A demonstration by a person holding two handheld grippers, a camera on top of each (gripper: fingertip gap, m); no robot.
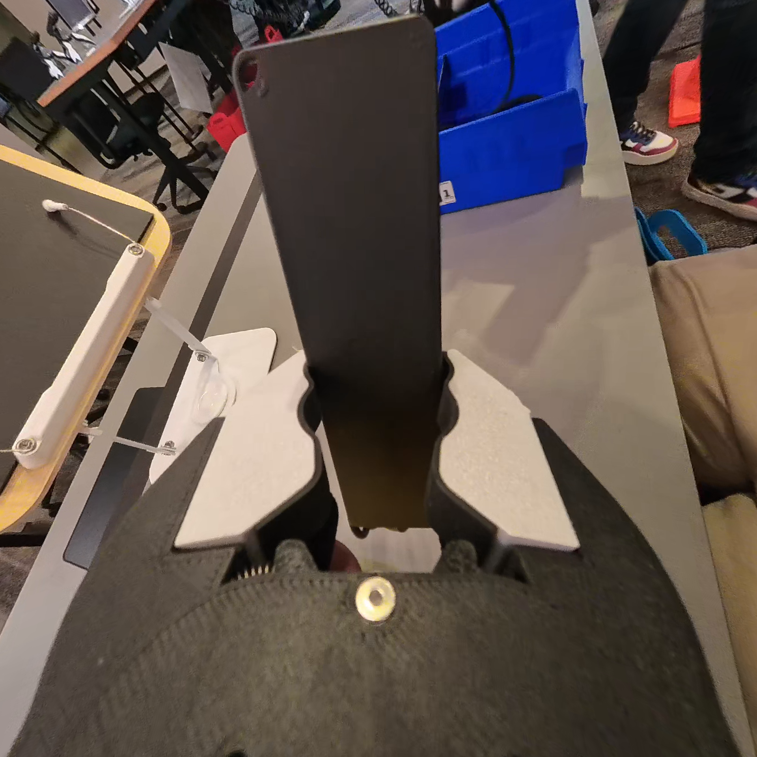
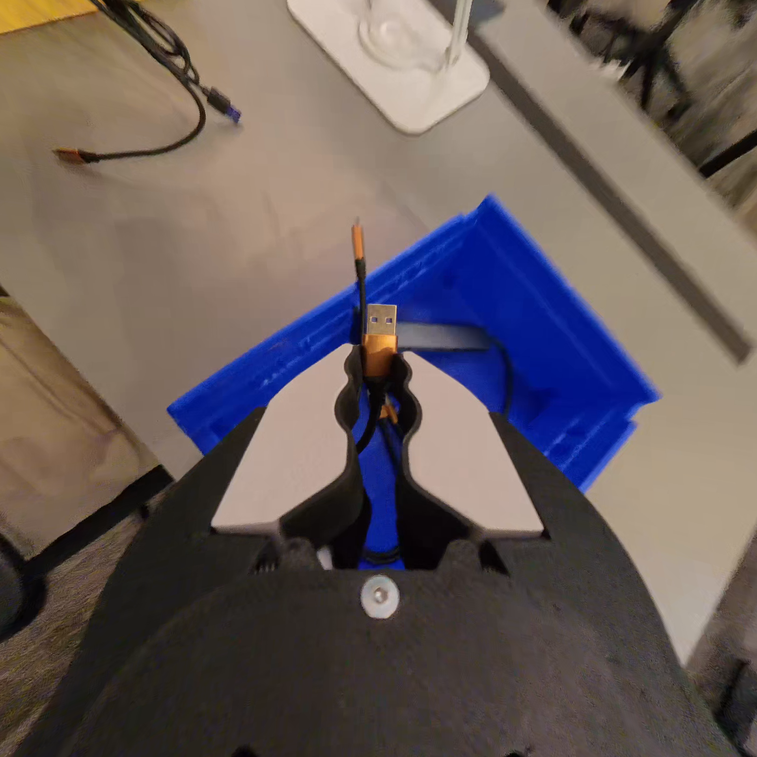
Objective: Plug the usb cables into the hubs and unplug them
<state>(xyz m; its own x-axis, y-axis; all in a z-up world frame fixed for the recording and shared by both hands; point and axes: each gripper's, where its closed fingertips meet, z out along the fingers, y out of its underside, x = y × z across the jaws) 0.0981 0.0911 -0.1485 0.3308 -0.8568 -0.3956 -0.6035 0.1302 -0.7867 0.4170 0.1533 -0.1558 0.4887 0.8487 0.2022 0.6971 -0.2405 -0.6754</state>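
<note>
Right gripper (image 2: 379, 364): clenched on orange USB plug (image 2: 381, 340), fingers meeting on its orange shell.
Plug heading: long axis ran along the fingers, toward 12 o'clock; silver metal tip poked out past the fingertips, flat face with two square holes turned to the camera.
Plug's cable: black, looped back between the fingers toward 6 o'clock; second strand rose at 11 o'clock of the plug, ending in a slim orange connector (image 2: 358, 242), also aimed at 12.
Below the plug: blue bin (image 2: 532, 327) on the grey table (image 2: 245, 229), holding a dark flat hub (image 2: 442, 336) at 3 o'clock of the plug.
Spare cables (image 2: 176, 123): black, at 10 o'clock, well apart, lying on the table.
White stand base (image 2: 430, 102): at 12 to 1 o'clock.
Left gripper (image 1: 379, 389): clamped around black flat hub (image 1: 348, 245), gripped at its lower half.
Hub heading: long axis toward 12 o'clock, far end rounded, well beyond the fingertips; near end reached back between the fingers.
Behind hub: blue bin (image 1: 512, 151) at 1 o'clock.
</note>
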